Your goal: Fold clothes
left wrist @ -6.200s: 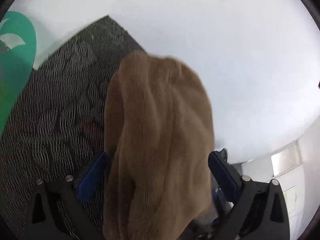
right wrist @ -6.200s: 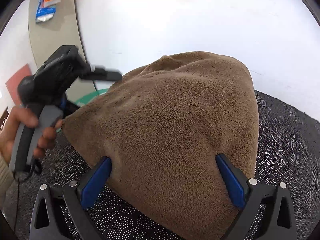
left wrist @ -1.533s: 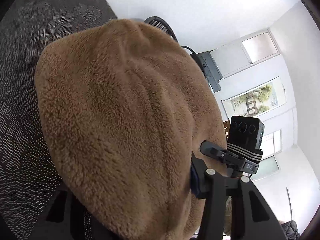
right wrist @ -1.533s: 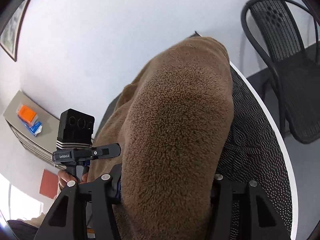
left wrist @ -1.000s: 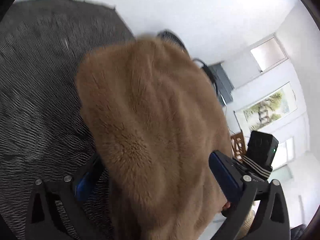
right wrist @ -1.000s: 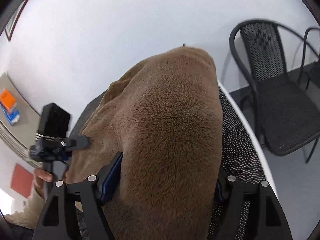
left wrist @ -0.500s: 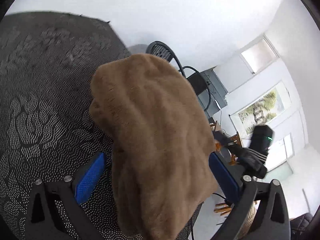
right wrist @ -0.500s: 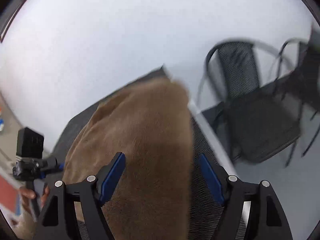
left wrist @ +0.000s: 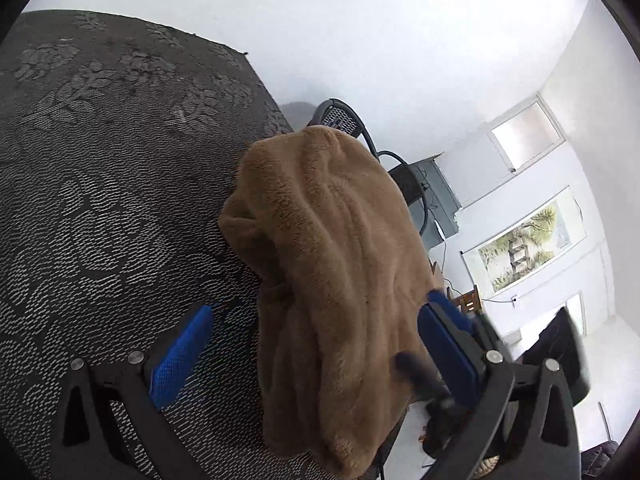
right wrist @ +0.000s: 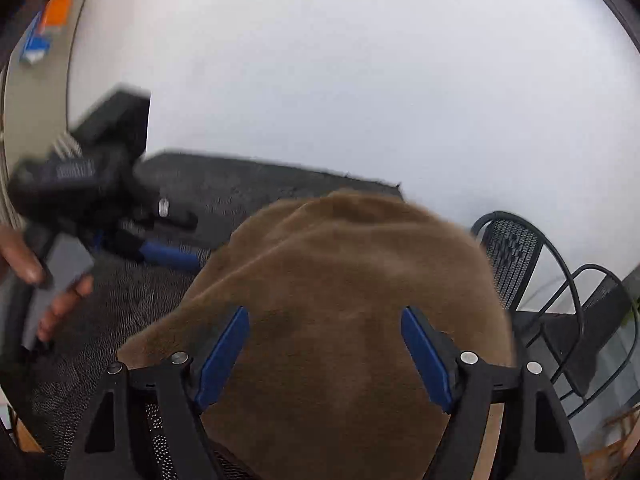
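Brown fleece garment (left wrist: 336,280) lies bunched in a thick mound at the edge of a table covered by a dark floral-patterned cloth (left wrist: 104,184), one side of it hanging over the edge. In the left wrist view the left gripper (left wrist: 316,344) has its blue pads spread wide — the left pad (left wrist: 180,356) sits over the cloth, apart from the fleece, while the right pad (left wrist: 448,344) is just beside or touching its hanging flank; nothing is clamped between them. In the right wrist view the right gripper (right wrist: 324,352) is likewise wide open, with the garment (right wrist: 344,304) heaped between and beyond its pads; whether the fleece rests on the fingers is hard to tell. To the left in that view, motion-blurred, the other hand-held device (right wrist: 84,184) is in a person's hand (right wrist: 48,288). Black mesh chairs (right wrist: 532,276) stand beyond the table edge, against a white wall (right wrist: 360,80) — a framed landscape picture (left wrist: 528,244) hangs on a farther one.
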